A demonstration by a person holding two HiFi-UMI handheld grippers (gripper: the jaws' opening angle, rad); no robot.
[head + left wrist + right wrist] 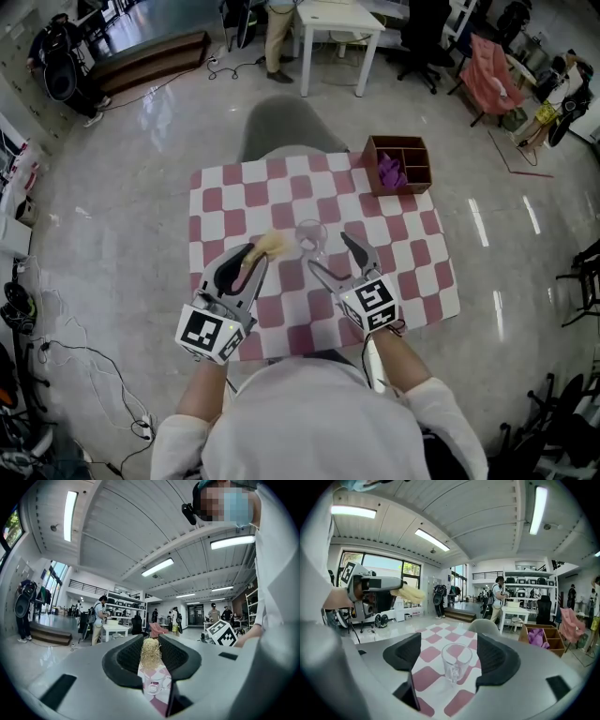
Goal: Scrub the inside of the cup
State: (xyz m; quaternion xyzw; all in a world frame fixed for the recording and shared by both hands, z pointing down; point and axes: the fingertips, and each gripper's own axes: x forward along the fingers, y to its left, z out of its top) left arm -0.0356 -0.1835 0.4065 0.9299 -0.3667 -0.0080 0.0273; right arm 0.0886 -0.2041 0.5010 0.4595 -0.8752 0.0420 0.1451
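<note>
Items as seen from beside the tabletop:

1. Tabletop [412, 272], under a pink-and-white checked cloth, centre of the head view.
2. Cup [311, 234]: clear glass with a handle, upright on the cloth near the middle of the frame. In the right gripper view the cup [456, 660] sits lower centre, handle turned toward the camera.
3. Right tool [328, 251]: right of centre in the head view, jaws spread wide and gripping nothing. In its own view the right tool [449, 641] frames the cup in the gap between the jaws, with neither pad touching the glass.
4. Left tool [251, 258]: left of centre, jaws clenched on a scrubber [269, 245]. This is a straw-coloured fibrous wad that sticks out past the jaw tips, just left of the cup and outside it. In the left gripper view the left tool [151, 644] pinches the scrubber [151, 651] between its dark pads.
5. Wooden box [398, 164]: divided into compartments, at the upper right corner of the cloth. One left-hand compartment holds a purple cloth [390, 172].
6. Grey chair [286, 131]: against the far edge of the tabletop, above centre.
</note>
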